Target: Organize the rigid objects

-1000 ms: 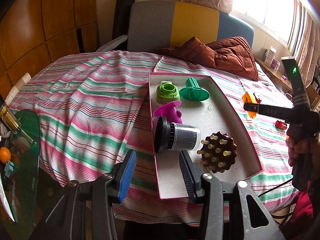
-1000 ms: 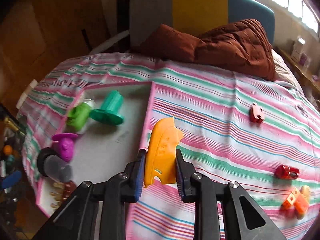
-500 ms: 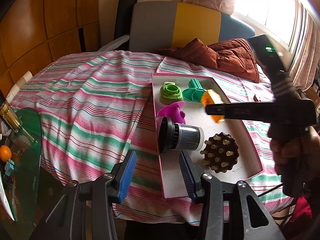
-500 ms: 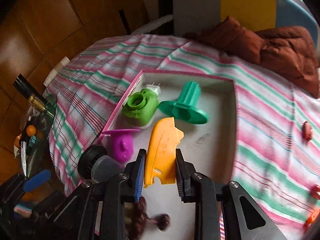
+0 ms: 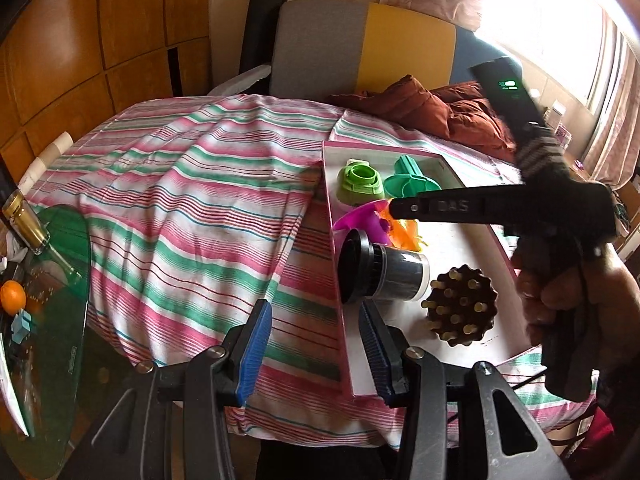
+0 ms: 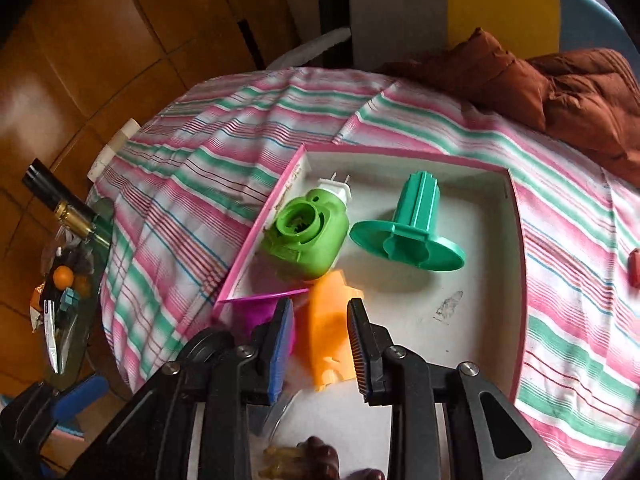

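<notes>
A pink-rimmed white tray (image 6: 516, 240) lies on the striped bed. My right gripper (image 6: 320, 312) hangs low over the tray's left part, and its jaws are opening. An orange plastic piece (image 6: 328, 332) sits between them, blurred, with a gap showing beside the left pad. In the left wrist view the same orange piece (image 5: 406, 232) shows under the right gripper (image 5: 394, 210), next to a magenta piece (image 5: 360, 216). My left gripper (image 5: 314, 316) is open and holds nothing, above the tray's near left corner.
In the tray are a green plug-in device (image 6: 308, 236), a teal flanged piece (image 6: 408, 236), a black-and-grey cylinder (image 5: 380, 268) and a brown studded brush (image 5: 460, 308). A brown jacket (image 6: 560, 92) lies at the bed's head. A glass side table (image 5: 40, 280) stands left.
My right gripper carried the orange piece from over the bedspread to low over the tray, and its jaws have parted around it. The left gripper has stayed put.
</notes>
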Motion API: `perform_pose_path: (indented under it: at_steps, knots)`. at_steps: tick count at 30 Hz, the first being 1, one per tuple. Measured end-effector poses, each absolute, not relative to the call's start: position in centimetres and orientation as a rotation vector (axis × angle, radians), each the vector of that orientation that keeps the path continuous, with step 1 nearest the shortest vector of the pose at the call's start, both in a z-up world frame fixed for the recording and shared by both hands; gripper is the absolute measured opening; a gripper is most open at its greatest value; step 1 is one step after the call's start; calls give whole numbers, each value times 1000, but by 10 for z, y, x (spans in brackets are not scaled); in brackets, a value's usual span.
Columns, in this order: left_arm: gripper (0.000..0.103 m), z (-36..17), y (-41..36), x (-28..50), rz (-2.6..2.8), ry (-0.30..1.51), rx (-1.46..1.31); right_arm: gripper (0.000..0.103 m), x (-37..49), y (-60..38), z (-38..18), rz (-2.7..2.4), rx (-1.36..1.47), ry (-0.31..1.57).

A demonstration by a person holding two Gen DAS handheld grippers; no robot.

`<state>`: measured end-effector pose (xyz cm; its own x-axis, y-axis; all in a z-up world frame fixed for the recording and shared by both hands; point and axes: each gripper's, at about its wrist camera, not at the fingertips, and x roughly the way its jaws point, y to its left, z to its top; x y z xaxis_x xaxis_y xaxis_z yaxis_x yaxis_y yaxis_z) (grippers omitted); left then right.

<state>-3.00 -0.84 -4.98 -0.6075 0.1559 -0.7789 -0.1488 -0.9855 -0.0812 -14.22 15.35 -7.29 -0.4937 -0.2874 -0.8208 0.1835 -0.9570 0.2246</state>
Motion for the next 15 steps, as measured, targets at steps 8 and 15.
perform_pose_path:
  at_steps: [8,15]
  knots:
    - [45,-43,-7,-27,2690,2,-1269,49,-116,166,-51,-2581,1311,-130]
    - [45,-30,1,-22,2694,40,-1216,60,-83,189,-35,-2697,1240,-58]
